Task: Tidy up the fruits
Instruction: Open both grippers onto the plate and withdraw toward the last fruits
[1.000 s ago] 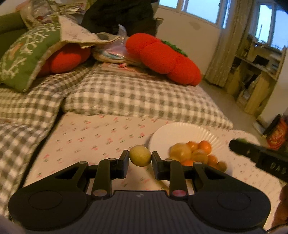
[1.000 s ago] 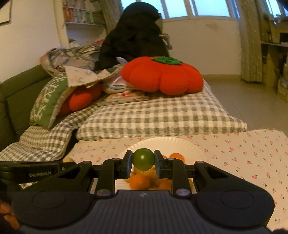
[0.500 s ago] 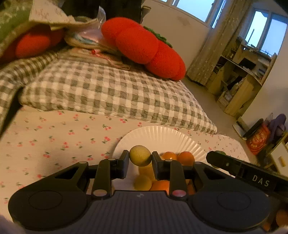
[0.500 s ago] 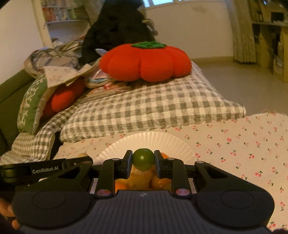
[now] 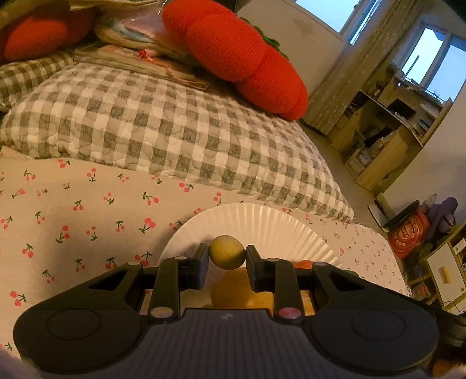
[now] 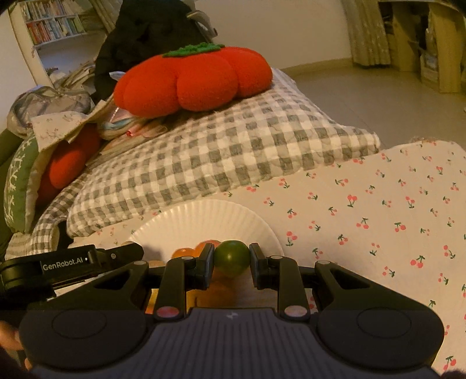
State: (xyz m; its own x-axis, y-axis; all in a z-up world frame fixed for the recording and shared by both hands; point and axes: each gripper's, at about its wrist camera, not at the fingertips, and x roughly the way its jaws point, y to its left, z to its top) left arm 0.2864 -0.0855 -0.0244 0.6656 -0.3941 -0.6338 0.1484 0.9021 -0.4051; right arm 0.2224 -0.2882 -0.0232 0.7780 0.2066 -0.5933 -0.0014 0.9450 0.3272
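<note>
Two fruits are in hand over the plate [image 5: 271, 224]: your left gripper [image 5: 227, 258] clamps a yellow fruit [image 5: 226, 252], your right gripper [image 6: 231, 259] a green fruit [image 6: 232, 257]. Orange fruits [image 6: 204, 247] already crowd the near side. Lower each to a bare patch, ease the jaws apart low so nothing rolls onto the sheet [image 6: 378, 210].

Red pumpkin cushion [image 6: 193, 80] on grey checked quilt [image 6: 233, 151]; cherry-print sheet [image 6: 378, 210] below; bookshelf [image 6: 52, 23] back left.
</note>
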